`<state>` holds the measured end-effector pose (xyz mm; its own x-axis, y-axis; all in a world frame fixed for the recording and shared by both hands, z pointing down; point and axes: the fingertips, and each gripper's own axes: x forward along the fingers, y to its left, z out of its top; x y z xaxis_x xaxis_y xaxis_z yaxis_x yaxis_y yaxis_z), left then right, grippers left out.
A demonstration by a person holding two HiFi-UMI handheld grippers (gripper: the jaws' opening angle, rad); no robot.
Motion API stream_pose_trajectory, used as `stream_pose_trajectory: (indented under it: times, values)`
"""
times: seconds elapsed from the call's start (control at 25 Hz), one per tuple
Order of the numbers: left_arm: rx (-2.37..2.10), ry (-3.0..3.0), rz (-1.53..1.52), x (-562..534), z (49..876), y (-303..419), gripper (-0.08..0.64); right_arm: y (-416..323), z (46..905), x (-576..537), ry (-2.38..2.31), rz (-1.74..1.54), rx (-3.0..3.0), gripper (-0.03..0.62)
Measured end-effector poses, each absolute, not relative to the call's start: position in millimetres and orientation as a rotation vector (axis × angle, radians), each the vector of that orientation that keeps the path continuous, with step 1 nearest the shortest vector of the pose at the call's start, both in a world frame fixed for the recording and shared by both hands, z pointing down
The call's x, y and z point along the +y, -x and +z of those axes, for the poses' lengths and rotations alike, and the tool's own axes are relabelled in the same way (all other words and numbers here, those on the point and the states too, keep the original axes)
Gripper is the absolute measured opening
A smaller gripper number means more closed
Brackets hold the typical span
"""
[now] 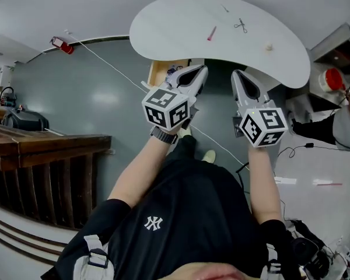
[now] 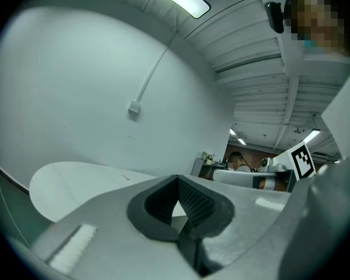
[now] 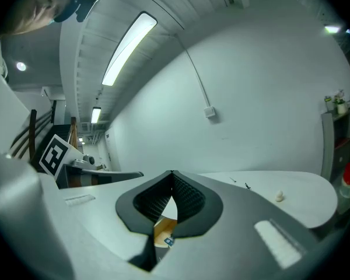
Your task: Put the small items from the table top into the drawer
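A white curved table top (image 1: 181, 25) carries a red pen-like stick (image 1: 212, 34), small scissors (image 1: 240, 25), a little white piece (image 1: 269, 47) and a thin pin-like item (image 1: 224, 8). Under its near edge a wooden drawer (image 1: 161, 70) stands pulled out. My left gripper (image 1: 199, 70) hovers beside the drawer's right side, shut and empty. My right gripper (image 1: 238, 74) is also shut and empty, just short of the table's near edge. In the right gripper view the scissors (image 3: 247, 186) and the white piece (image 3: 279, 196) lie ahead, and the drawer (image 3: 162, 229) shows below the shut jaws.
A red object (image 1: 62, 44) with a white cable lies on the floor at the left. A dark wooden railing (image 1: 46, 150) runs along the left side. At the right stand a shelf with a red-lidded jar (image 1: 332, 77), floor cables and another person (image 1: 347, 124).
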<state>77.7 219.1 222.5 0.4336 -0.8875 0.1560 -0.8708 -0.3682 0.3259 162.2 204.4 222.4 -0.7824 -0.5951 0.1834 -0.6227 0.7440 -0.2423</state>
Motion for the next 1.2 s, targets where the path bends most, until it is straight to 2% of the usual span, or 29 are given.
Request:
stream_pose_trajectory:
  times: [0.6, 1.2]
  values:
    - [-1.432, -2.332, -0.068, 128.8, 264.4, 41.3, 0.000, -52.3, 268.3, 107.0, -1.105, 0.563, -2.719, 0.024]
    - [-1.421, -2.310, -0.066, 52.0, 304.7, 70.9, 0.000, -32.5, 353.6, 2.9, -1.105, 0.788, -2.567, 0.070]
